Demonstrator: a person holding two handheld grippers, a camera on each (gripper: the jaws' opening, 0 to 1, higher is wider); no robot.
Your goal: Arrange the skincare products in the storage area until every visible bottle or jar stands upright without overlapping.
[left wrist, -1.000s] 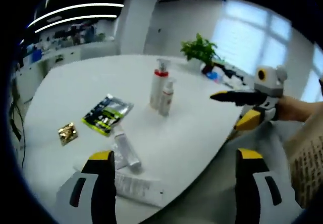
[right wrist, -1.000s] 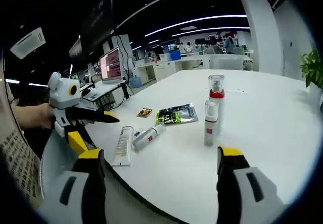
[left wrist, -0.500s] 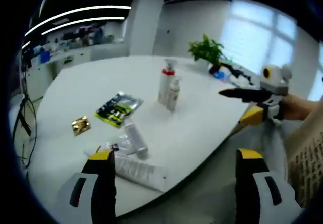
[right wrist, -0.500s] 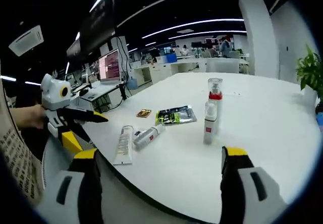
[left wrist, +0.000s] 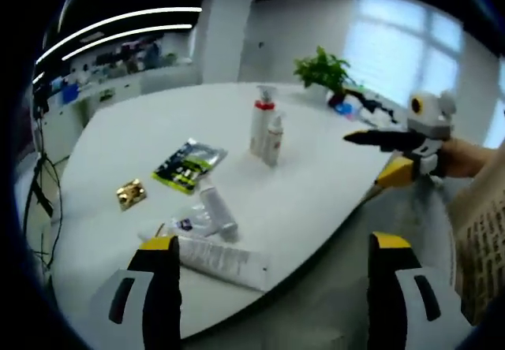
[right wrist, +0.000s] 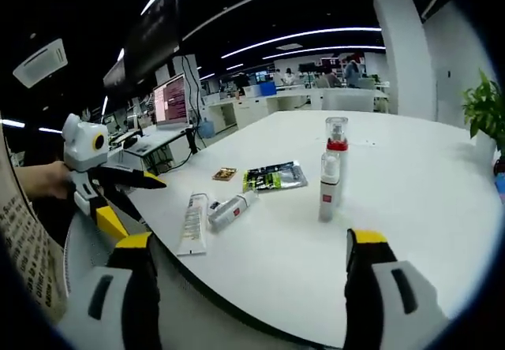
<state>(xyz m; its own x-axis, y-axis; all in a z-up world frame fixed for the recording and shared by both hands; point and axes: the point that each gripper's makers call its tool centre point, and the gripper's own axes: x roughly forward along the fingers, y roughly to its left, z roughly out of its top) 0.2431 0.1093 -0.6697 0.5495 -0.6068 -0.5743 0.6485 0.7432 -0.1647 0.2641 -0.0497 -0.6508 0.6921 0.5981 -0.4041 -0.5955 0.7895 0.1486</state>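
Note:
Two bottles stand upright side by side on the white table (left wrist: 316,184): a taller pump bottle with a red collar (left wrist: 260,124) (right wrist: 337,148) and a shorter white bottle (left wrist: 274,139) (right wrist: 327,195). A grey tube (left wrist: 218,212) (right wrist: 229,210) and a flat white tube (left wrist: 222,259) (right wrist: 193,224) lie on their sides near the table's edge. My left gripper (left wrist: 272,287) (right wrist: 136,199) is open and holds nothing, short of the lying tubes. My right gripper (right wrist: 256,287) (left wrist: 364,161) is open too, off the table's edge.
A green-and-black sachet (left wrist: 189,165) (right wrist: 274,177) and a small gold sachet (left wrist: 130,194) (right wrist: 226,175) lie flat beyond the tubes. A potted plant (left wrist: 323,70) (right wrist: 485,106) stands at the far side. A monitor (right wrist: 173,102) and desks fill the room behind. A person's sleeve (left wrist: 481,232) is at the right.
The left gripper view has pulled back and shifted, so the lying tubes now sit higher and fully in sight. The right gripper view has barely changed. Both grippers stay open.

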